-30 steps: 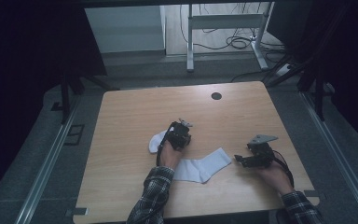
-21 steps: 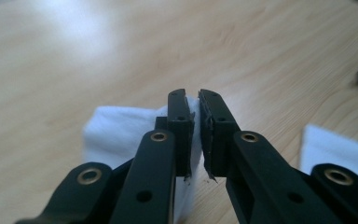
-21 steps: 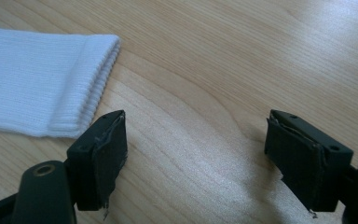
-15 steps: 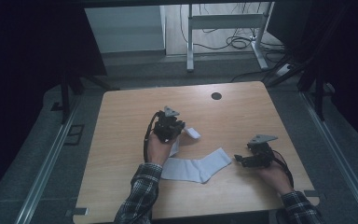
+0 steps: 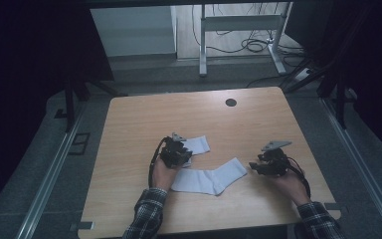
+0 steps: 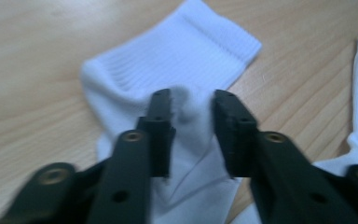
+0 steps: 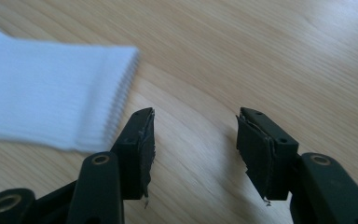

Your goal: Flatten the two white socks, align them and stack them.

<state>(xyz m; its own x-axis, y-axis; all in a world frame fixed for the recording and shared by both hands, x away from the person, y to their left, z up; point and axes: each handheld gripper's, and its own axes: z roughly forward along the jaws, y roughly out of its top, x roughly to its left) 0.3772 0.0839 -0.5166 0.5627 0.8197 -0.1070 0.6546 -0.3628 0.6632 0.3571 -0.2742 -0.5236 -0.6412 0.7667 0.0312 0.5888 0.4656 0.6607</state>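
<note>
My left hand (image 5: pixel 160 174) reaches up the table (image 5: pixel 129 129), its left gripper (image 5: pixel 176 152) over the folded sock (image 5: pixel 196 145). The left gripper view shows cloth bunched between jaws just eased apart, pads off it. My right gripper (image 5: pixel 266 162) has been narrowing beside the flat sock (image 5: pixel 210 179), clasping nothing.

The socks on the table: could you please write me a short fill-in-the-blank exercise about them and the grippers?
1. The two socks are ____ in colour.
2. The fabric between the left gripper's jaws belongs to a ____.
3. Between the right gripper's jaws there is only bare ____.
4. The table has a round dark ____ near its far edge.

Missing words: white; sock; wood; hole
</note>
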